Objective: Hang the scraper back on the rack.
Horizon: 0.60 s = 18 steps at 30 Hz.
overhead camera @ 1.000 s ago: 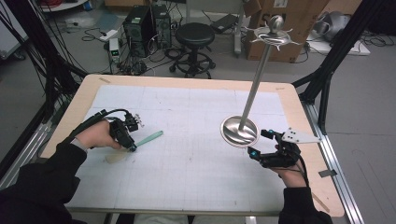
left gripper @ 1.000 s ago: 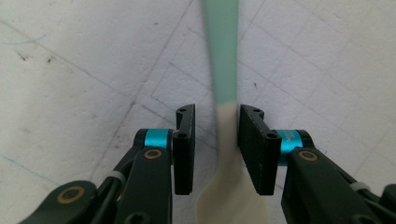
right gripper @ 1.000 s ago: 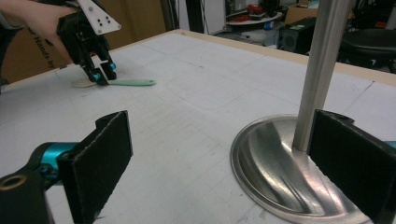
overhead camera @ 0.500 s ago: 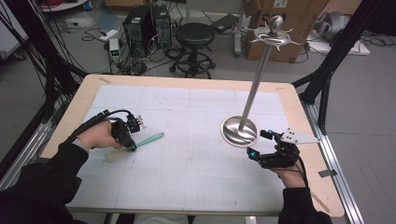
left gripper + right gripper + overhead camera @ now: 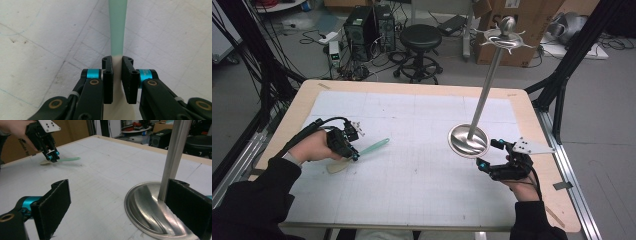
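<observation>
A flat utensil with a pale green handle and a cream blade lies on the white mat at the left. My left gripper points down at its neck, where green meets cream. Its jaws have just been closing, and the pads now press on that neck from both sides. In the right gripper view the left gripper shows far off with the utensil under it. My right gripper stands open beside the round base of a metal stand, touching nothing.
The stand's pole rises tilted to a hooked crown. A gridded mat covers the wooden table. A stool, computers and cardboard boxes sit on the floor beyond. Black frame posts flank the table.
The left hand has edged slightly at the utensil, which still lies in the same spot. The right gripper and the stand have kept still.
</observation>
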{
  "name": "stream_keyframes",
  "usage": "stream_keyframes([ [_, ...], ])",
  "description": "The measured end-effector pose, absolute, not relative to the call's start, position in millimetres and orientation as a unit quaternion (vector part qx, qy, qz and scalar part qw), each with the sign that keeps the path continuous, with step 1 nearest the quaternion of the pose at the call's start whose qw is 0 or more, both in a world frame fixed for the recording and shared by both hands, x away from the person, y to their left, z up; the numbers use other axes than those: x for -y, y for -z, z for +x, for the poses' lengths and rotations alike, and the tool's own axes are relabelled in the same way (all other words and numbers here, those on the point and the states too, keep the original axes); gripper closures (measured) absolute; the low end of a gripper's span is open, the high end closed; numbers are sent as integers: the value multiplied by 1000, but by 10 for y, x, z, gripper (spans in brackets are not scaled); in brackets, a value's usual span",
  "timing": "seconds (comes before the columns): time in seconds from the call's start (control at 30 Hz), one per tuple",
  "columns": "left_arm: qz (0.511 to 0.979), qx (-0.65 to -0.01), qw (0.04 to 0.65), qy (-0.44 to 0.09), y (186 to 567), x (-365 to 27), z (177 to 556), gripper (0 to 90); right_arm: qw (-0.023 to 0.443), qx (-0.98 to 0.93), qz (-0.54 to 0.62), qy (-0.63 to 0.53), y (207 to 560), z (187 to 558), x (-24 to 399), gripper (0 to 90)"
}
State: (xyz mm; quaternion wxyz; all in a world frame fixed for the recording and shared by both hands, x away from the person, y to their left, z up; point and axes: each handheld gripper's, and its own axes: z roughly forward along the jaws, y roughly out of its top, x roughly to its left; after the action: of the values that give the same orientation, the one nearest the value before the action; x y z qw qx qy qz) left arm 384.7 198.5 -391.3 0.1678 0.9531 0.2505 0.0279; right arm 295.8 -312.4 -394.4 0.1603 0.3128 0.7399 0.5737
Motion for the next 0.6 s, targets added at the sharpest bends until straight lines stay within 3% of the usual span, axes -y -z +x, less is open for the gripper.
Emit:
stream_keyframes([
  [0.6, 922, -238, 304, -33, 3676, -1833, 3788, 805, 159, -739, 311, -576, 3930, 2959, 3106, 56],
])
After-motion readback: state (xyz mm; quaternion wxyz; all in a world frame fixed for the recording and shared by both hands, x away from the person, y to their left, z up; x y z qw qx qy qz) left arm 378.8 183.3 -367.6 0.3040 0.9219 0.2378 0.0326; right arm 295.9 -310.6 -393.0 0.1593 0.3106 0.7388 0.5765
